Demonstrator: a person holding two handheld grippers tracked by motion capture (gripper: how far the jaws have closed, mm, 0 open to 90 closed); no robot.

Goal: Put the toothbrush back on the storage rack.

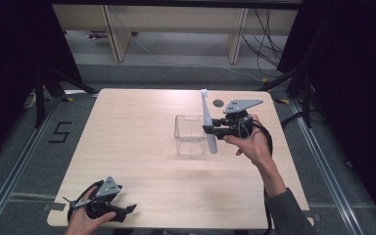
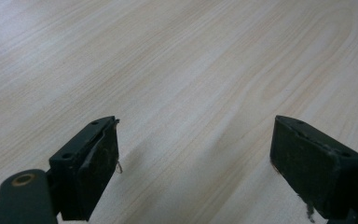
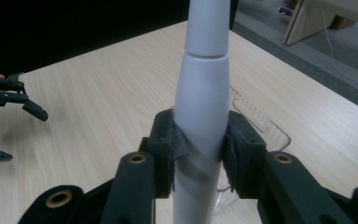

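A: What is the white toothbrush (image 1: pixel 208 125) doing?

B: It stands nearly upright, pinched at its lower handle between the pads of the right gripper (image 1: pixel 208 129). In the right gripper view the handle (image 3: pixel 200 107) rises straight up from between the two jaws, which press on it from both sides.

A: And the container?

B: A clear plastic box (image 1: pixel 188 133) sits on the wooden table (image 1: pixel 127 147) just past that gripper's tips, right beside the brush's lower end. I cannot tell whether anything lies inside it.

A: The other hand?

B: The left gripper (image 1: pixel 129 209) rests low, well apart from the brush. Its jaws are spread wide, with bare tabletop (image 2: pixel 191 70) between them.
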